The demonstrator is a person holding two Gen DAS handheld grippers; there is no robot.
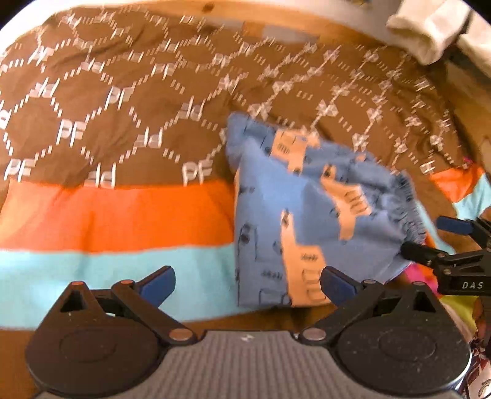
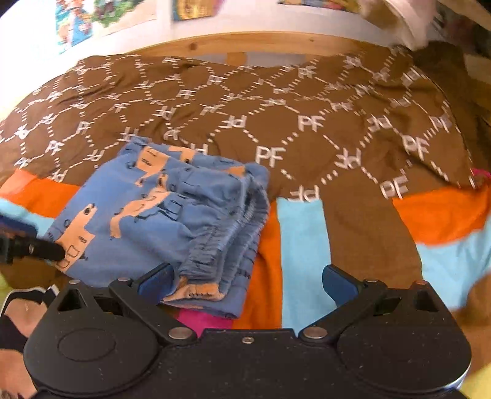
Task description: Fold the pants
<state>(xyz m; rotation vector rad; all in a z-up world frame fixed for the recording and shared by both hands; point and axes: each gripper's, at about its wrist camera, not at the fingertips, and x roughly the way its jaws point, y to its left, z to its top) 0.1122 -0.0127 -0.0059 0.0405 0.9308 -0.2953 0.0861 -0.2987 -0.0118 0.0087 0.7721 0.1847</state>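
Observation:
The blue pants [image 1: 307,211] with peach animal prints lie folded into a compact bundle on the bed cover; they also show in the right wrist view [image 2: 172,214], elastic waistband toward me. My left gripper [image 1: 247,280] is open and empty, its right finger at the bundle's near edge. My right gripper [image 2: 247,280] is open and empty, its left finger beside the waistband. The right gripper's fingers [image 1: 423,253] show at the bundle's right edge in the left wrist view. The left gripper's finger [image 2: 46,250] touches the bundle's left corner in the right wrist view.
A brown bed cover [image 1: 122,101] with white "PF" lettering and orange [image 1: 116,211] and light blue [image 1: 107,276] stripes spreads under the pants. A wooden bed frame [image 2: 239,41] runs along the back. A white cloth [image 1: 429,27] lies at the far right.

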